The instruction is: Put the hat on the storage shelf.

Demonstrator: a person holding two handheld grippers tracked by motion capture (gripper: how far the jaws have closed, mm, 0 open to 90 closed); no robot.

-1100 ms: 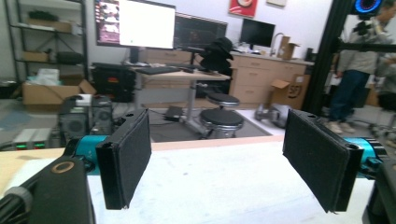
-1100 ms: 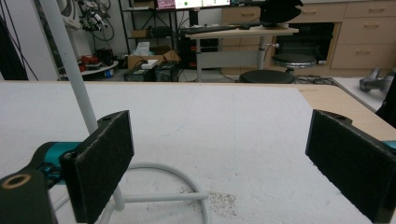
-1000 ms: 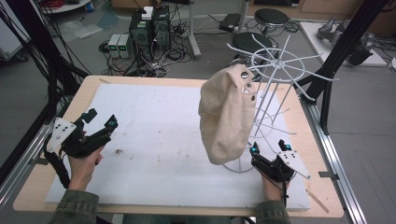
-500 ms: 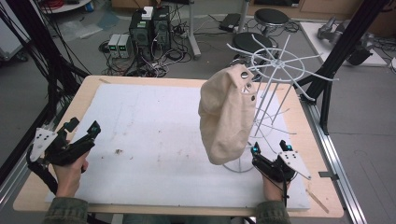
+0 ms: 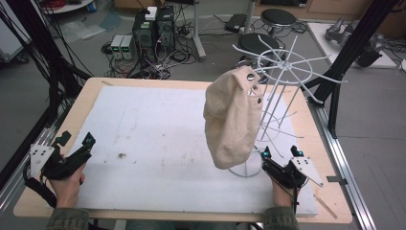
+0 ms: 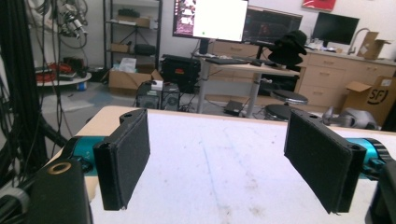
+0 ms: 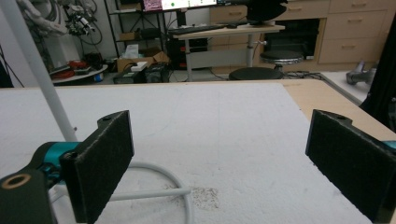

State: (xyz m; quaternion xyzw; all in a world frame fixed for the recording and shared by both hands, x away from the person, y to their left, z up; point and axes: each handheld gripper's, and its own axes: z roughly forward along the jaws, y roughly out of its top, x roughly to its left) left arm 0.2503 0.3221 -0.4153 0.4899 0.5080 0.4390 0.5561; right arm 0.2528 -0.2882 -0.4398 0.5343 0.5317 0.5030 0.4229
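Work looks nearly finished to me: the cream hat (image 5: 231, 120) hangs on an arm of the white wire rack (image 5: 282, 67), at about two o'clock on the table (image 5: 143, 124), and it touches neither of my tongs. My left tongs (image 5: 76, 141) are spread and empty at eight o'clock, well apart from the hat. My right tongs (image 5: 280, 153) are spread and empty at five o'clock, just beside the rack's base ring (image 7: 180, 186), so I judge nothing is left except to pull back my hands.

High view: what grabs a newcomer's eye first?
A cream cloth hat hanging on a white wire rack at the table's right side. The right gripper sits by the rack's ring base, jaws open; the left gripper rests at the white mat's left edge, jaws also open.
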